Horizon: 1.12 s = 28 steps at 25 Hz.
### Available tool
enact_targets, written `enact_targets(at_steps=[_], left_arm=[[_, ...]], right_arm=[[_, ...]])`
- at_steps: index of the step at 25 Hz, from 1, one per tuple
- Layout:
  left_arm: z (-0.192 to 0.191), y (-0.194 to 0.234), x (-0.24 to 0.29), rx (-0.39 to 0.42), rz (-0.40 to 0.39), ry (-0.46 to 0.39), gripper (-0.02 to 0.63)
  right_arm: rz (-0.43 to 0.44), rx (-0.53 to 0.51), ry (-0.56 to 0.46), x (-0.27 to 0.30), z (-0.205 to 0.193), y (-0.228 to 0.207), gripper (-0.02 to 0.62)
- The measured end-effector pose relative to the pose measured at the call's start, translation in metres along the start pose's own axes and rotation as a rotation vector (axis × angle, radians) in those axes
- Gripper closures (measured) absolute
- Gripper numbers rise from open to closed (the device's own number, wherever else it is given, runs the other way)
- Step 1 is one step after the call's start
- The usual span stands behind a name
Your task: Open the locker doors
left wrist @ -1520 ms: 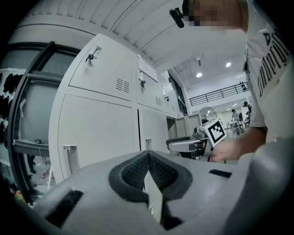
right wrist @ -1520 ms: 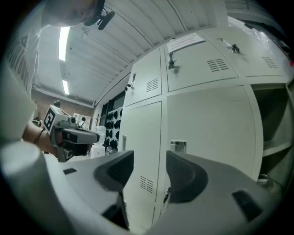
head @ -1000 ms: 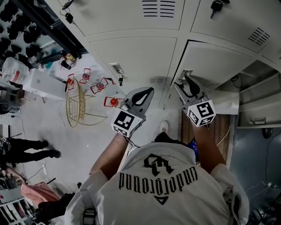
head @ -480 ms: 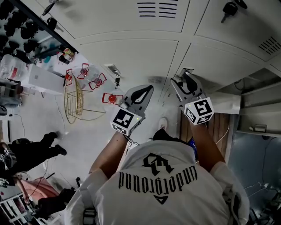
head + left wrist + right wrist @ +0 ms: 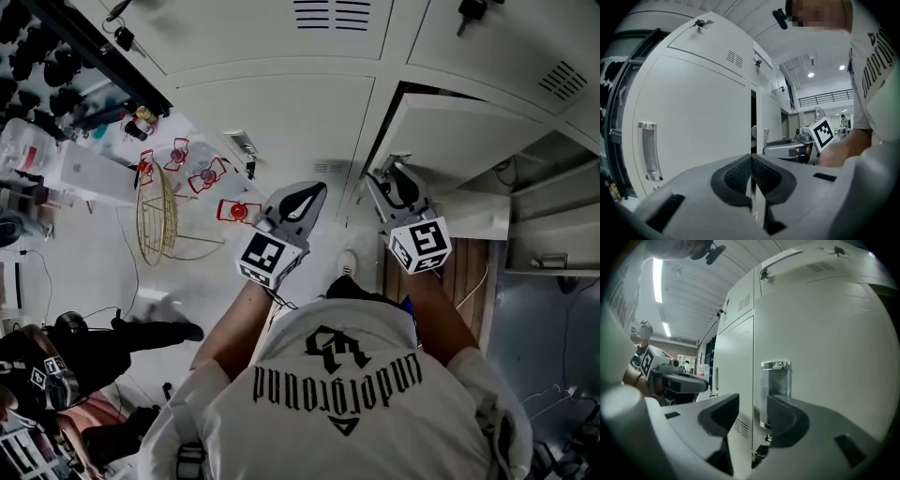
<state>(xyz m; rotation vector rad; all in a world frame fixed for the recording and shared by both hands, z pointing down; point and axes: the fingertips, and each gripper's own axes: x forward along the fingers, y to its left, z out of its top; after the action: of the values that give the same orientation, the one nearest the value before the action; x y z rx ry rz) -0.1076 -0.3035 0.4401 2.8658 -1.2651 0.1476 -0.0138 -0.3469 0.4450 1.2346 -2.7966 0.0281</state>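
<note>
Right gripper (image 5: 752, 403) is released: its jaws have just been closing yet stand apart, with the free edge of the right door (image 5: 825, 333) between them and neither pad seen pressing on it. It is held level and edge-on to that door, judged so that the edge or the handle (image 5: 776, 380), just past the jaw at 3 o'clock, can be pinched and pulled. In the head view the right door is found at 1 o'clock and is already ajar, a dark gap being shown along its free edge and top. Left gripper (image 5: 751, 161) is clenched on nothing, pads met, and is kept at 9 o'clock of the right one, well apart from it. It is pointed at the left door (image 5: 693, 117), which is shut, with the left handle (image 5: 649, 150) at 9 o'clock in its view. That pose is judged to keep it out of the swing. Room for the swing is limited: the edge must be brought toward the person, whose body stands at 6 o'clock, and an open locker (image 5: 548, 202) lies at 3 o'clock, so contact there is a risk if the pull is carried wide. Floor (image 5: 187, 291) at 9 o'clock, beside a wire stand (image 5: 159, 220), is judged to leave the left door more room.
</note>
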Motion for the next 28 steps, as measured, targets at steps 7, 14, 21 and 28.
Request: enact_targets(at_steps=[7, 14, 21, 28], left_arm=[[0.013, -0.021, -0.015, 0.011, -0.051, -0.012, 0.598], [0.011, -0.063, -0.035, 0.039, -0.120, -0.024, 0.598], [0.014, -0.098, -0.042, 0.068, -0.198, -0.035, 0.598], [0.017, -0.120, -0.052, 0.064, -0.249, -0.044, 0.598]], right_arm=[[-0.087, -0.006, -0.001, -0.033, 0.004, 0.013, 0.428], [-0.190, -0.017, -0.008, -0.091, -0.009, 0.018, 0.479], [-0.228, -0.017, 0.002, -0.126, -0.014, 0.014, 0.471], [-0.310, -0.015, 0.037, -0.161, -0.018, 0.011, 0.464]])
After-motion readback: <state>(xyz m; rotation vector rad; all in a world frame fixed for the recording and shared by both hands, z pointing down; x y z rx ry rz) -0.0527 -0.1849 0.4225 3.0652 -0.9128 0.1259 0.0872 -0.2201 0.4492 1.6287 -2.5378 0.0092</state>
